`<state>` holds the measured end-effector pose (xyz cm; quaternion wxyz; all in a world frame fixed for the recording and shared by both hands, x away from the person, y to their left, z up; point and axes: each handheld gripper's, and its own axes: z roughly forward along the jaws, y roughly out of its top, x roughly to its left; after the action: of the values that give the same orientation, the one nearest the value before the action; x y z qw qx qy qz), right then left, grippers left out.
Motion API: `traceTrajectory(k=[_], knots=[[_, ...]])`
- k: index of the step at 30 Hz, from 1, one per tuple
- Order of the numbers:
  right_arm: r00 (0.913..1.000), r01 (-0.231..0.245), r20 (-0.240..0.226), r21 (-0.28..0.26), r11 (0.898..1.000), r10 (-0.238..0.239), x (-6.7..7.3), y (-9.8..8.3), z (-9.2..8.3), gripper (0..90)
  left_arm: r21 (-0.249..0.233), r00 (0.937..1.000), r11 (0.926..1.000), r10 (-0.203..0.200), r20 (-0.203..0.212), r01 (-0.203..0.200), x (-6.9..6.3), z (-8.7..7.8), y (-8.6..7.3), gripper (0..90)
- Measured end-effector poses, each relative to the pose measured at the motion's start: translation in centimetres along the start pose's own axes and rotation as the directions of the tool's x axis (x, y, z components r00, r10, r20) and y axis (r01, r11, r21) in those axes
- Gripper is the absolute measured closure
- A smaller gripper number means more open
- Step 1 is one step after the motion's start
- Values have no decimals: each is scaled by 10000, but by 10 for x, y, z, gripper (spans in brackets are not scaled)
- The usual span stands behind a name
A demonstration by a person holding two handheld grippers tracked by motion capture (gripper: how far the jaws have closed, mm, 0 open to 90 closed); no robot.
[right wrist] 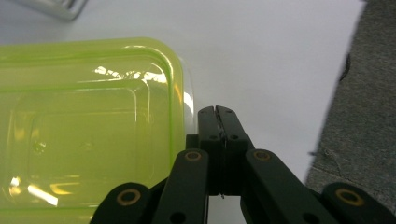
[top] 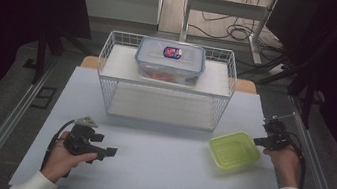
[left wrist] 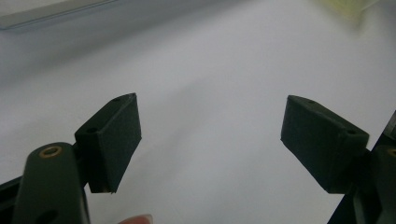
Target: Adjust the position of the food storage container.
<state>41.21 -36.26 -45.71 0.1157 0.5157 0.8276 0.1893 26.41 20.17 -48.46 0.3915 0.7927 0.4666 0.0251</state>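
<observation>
Black jaws of the right hand-held gripper [right wrist: 218, 112] are pressed together on nothing, tips just beside the near edge of the shallow translucent yellow-green plastic container [right wrist: 88, 135]. Probable step: grasping it, so part the jaws first, then straddle the rim. Left hand-held gripper [left wrist: 210, 140] is spread wide, empty, over bare white table [top: 162, 159]. Table edge sits close right of the right gripper; white wire basket [top: 108, 80] lies ahead.

My right gripper [right wrist: 217, 112] has its jaws pressed together, nothing between them, just right of the yellow-green container [right wrist: 84, 130] on the white table [right wrist: 271, 56]. Grey floor [right wrist: 364, 116] lies at the far right.
</observation>
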Motion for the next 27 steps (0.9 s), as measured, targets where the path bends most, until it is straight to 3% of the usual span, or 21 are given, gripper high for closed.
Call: traceTrajectory(k=[9,18,27], knots=[[9991,222,-348,-110,9997,-226,35,-11,4,897,-52,10000,10000,-30,71,30,2,-1,0,199],[9929,563,-1033,-262,9981,-587,75,-19,5,897,48,10000,10000,-46,47,46,2,1,-1,200],[9869,626,-1472,-245,9977,-656,103,-31,1,897,107,10000,9999,-38,3,38,1,4,-2,200]])
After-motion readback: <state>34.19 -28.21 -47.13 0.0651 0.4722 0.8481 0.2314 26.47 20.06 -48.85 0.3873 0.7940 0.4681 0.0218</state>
